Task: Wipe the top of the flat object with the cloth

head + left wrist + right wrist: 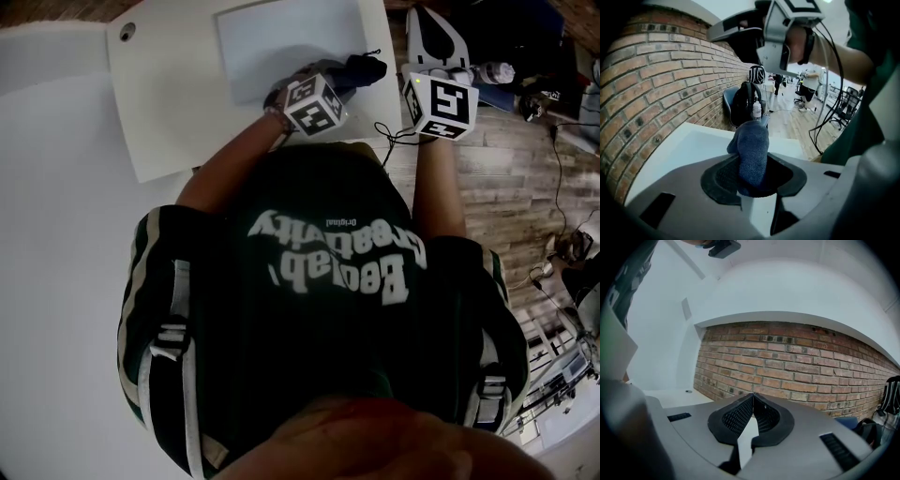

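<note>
The flat object (286,45) is a pale rectangular panel lying on the white table (56,187), at the far side. My left gripper (352,75) is shut on a dark blue cloth (364,67), just above the panel's right near corner. In the left gripper view the cloth (752,150) stands up out of the left gripper (752,171), with the pale panel (701,143) beyond it. My right gripper (429,23) hangs off the table's right edge, over the floor. In its own view the right gripper (753,397) is shut and holds nothing, pointing at a brick wall (811,362).
A black backpack (744,101) and a plastic bottle (495,72) sit past the table's right end. Cables (562,159) trail over the wooden floor (506,178). The table has a round hole (127,31) near its far left. People stand far off across the room.
</note>
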The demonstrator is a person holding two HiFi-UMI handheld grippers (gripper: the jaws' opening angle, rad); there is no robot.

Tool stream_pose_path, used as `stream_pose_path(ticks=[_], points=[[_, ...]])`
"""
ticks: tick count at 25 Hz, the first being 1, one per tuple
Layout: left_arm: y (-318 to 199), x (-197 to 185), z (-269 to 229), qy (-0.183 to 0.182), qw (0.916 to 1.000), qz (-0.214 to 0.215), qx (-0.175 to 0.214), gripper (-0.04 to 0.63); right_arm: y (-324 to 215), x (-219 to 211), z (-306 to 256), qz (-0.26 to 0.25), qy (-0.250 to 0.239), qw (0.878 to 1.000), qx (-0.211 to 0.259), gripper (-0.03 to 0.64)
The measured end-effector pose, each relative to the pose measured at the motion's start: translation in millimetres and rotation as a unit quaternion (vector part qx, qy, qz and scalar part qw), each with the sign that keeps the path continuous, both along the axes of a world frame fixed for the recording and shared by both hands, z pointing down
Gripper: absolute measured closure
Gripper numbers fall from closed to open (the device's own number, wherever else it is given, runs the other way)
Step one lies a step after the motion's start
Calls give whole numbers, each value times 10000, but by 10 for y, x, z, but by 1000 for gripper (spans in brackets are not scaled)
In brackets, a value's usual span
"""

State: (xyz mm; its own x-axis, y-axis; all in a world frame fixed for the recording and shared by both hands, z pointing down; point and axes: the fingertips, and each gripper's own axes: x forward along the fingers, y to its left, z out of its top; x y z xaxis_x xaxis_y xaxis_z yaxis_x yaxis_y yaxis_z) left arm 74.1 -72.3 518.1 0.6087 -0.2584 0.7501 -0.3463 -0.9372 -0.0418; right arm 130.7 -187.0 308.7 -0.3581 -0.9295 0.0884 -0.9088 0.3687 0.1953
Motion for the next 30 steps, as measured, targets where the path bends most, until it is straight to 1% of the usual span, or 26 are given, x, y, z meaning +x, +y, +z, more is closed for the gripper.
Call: stream_pose_path(ticks=[5, 9, 14, 18, 23, 30], points=[[-15, -244, -51, 94, 9988, -471, -96, 448, 30, -145, -30, -126, -4, 9999, -20, 621], [-34, -406, 46, 137, 9962, -838, -215, 448, -8, -227, 89, -266, -4, 9996, -77, 621], [-82, -585, 197, 90, 9925, -1205, -205, 448, -156, -359, 232, -553, -24, 9984, -102, 621], [-64, -842, 332, 64, 9874, -1559, -260, 448, -229, -571, 352, -836, -22, 9964, -127, 621], [46, -1238, 338, 47, 9798, -1973, -325, 448, -220, -919, 348, -1151, -45, 9932, -135, 620], [171, -1741, 387, -57, 9638, -2653, -277, 448, -250, -1435, 316, -1664, -93, 9860, -41, 621]])
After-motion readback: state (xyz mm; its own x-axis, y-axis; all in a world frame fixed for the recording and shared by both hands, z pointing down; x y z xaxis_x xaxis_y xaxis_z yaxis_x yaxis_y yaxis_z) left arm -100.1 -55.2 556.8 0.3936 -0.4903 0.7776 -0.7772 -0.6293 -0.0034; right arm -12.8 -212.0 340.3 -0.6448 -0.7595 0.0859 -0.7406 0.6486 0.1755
